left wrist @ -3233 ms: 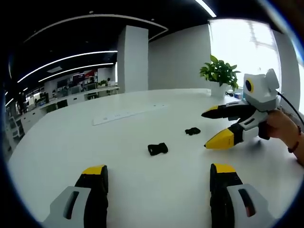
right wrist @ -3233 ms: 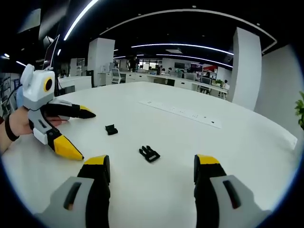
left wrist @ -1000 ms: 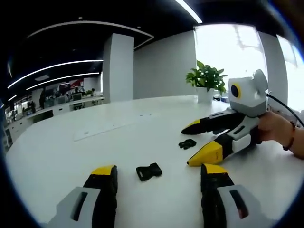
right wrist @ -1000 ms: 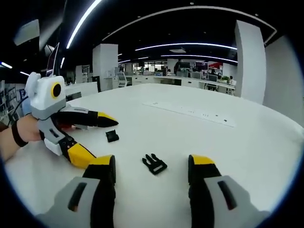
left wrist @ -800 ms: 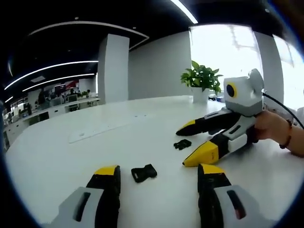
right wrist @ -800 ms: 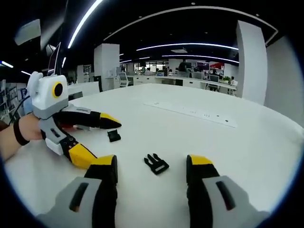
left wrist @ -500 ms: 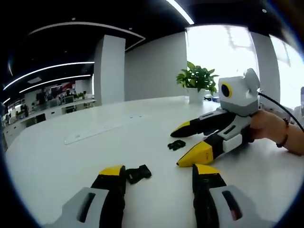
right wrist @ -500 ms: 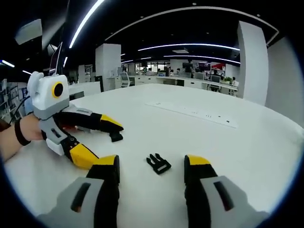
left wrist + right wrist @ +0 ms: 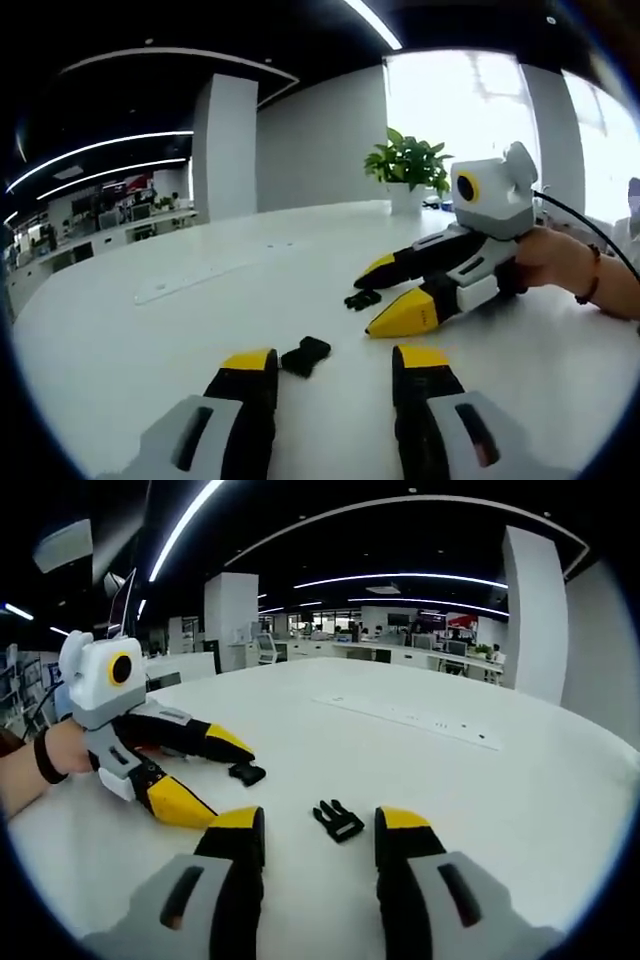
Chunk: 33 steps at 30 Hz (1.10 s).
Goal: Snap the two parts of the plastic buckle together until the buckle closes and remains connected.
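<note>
Two grippers reach for two black buckle parts on a white table (image 9: 150,330).

Left gripper view: the left gripper (image 9: 332,362), jaws spread, has the socket part (image 9: 305,355) just ahead. Right gripper view: the right gripper (image 9: 318,825), jaws spread, has the pronged part (image 9: 338,820) between its tips.

2 black buckle halves (image 9: 305,355) (image 9: 339,821) apart, unjoined

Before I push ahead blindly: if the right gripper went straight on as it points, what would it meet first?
Probably the pronged buckle half, lying on the white table just beyond the right gripper, roughly between its open jaws.
</note>
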{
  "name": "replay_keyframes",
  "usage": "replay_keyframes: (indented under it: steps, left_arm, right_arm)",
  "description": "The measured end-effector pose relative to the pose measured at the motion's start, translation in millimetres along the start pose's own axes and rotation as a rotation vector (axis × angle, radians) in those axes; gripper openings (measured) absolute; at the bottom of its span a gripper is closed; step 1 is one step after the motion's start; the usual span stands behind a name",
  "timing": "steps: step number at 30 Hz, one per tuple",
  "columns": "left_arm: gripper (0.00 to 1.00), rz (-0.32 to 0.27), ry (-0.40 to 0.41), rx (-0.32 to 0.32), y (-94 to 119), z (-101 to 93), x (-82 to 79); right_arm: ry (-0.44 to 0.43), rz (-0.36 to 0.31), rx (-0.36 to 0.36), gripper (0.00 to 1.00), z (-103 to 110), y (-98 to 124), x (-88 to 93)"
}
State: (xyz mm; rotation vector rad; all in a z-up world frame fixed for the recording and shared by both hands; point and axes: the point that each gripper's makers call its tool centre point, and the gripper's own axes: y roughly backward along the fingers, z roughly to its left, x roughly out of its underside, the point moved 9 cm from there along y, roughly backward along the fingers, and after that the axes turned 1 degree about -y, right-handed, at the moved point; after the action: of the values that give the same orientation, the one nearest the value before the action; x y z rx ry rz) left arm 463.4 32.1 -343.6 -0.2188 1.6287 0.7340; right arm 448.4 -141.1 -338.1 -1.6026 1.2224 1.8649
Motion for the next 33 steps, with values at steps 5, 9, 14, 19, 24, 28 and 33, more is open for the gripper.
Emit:
replay_keyframes:
  steps: [5,9,14,19,24,28,33]
  left_arm:
    - [0.33,0.001,-0.005,0.005,1.8,-0.6,0.1]
    - [0.33,0.001,-0.003,0.005,1.1,0.6,-0.1]
    - [0.33,0.0,0.021,-0.021,-1.7,4.0,-0.7]
    - [0.32,0.0,0.027,-0.031,-1.9,4.0,-0.7]
    - [0.32,-0.002,0.03,-0.037,-2.8,4.9,-0.6]
    - [0.32,-0.004,0.031,-0.039,-3.3,5.5,-0.5]
    - [0.3,-0.006,0.03,-0.042,-3.5,4.8,-0.4]
  right_arm:
    - [0.0,0.001,-0.004,0.4,2.6,3.2,0.4]
    - [0.004,0.002,-0.016,0.37,3.9,3.7,-0.2]
    - [0.005,0.0,-0.018,0.37,2.6,2.8,-0.6]
    - [0.027,-0.015,0.004,0.41,-3.6,-0.5,-1.5]
    - [0.026,-0.02,-0.035,0.32,-2.0,-4.1,-2.1]
    - [0.017,-0.015,-0.045,0.28,-1.1,-3.7,-1.9]
    - [0.024,-0.016,-0.057,0.25,-0.3,-4.3,-2.0]
